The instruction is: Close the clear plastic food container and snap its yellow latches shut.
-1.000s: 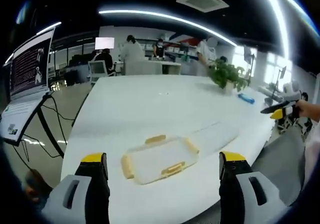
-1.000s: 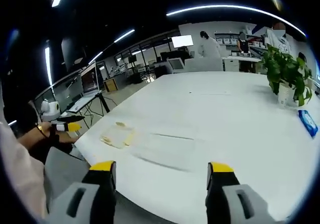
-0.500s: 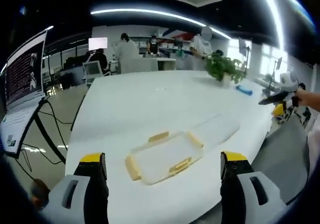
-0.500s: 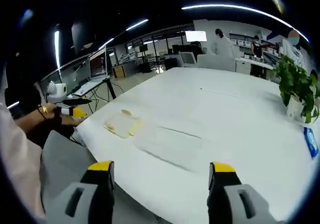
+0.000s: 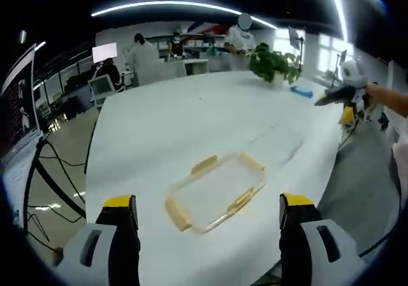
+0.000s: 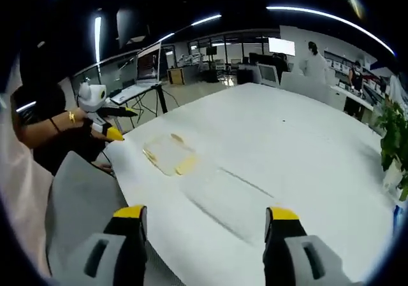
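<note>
Lying ahead of left tool: container

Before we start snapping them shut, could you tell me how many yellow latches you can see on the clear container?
3 on the container: one latch on the far long side, one on the near long side, one on the left end. Any on the right end is unclear.

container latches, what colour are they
Yellow latches on the clear container, best seen in the left gripper view.

No legible text, label, brand, number or sign anywhere. Dark laptop screen at the edge of the left gripper view carries lines too small and blurred to read. Bright wall monitor in the right gripper view glows blank white.
</note>
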A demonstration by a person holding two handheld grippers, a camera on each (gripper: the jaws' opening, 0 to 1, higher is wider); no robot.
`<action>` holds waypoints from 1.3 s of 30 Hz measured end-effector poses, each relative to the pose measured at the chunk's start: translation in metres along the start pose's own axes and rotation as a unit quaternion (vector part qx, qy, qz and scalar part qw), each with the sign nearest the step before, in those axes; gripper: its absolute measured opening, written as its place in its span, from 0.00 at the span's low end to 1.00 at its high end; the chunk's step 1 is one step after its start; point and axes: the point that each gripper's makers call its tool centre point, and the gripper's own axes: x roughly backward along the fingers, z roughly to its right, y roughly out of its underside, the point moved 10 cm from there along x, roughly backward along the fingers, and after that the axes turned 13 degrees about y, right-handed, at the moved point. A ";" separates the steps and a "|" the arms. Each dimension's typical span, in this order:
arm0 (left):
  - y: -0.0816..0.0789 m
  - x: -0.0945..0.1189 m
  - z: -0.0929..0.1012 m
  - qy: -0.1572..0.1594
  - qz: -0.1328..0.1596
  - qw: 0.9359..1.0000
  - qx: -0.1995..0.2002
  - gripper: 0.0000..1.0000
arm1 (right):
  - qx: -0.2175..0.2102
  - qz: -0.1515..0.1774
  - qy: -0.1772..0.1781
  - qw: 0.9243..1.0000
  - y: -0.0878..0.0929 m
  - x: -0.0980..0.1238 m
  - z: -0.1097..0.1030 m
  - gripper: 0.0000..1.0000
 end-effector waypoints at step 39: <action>0.007 -0.049 -0.044 0.130 -0.181 0.967 -0.125 0.82 | 0.224 -0.064 -0.159 0.959 -0.069 -0.105 -0.036 0.69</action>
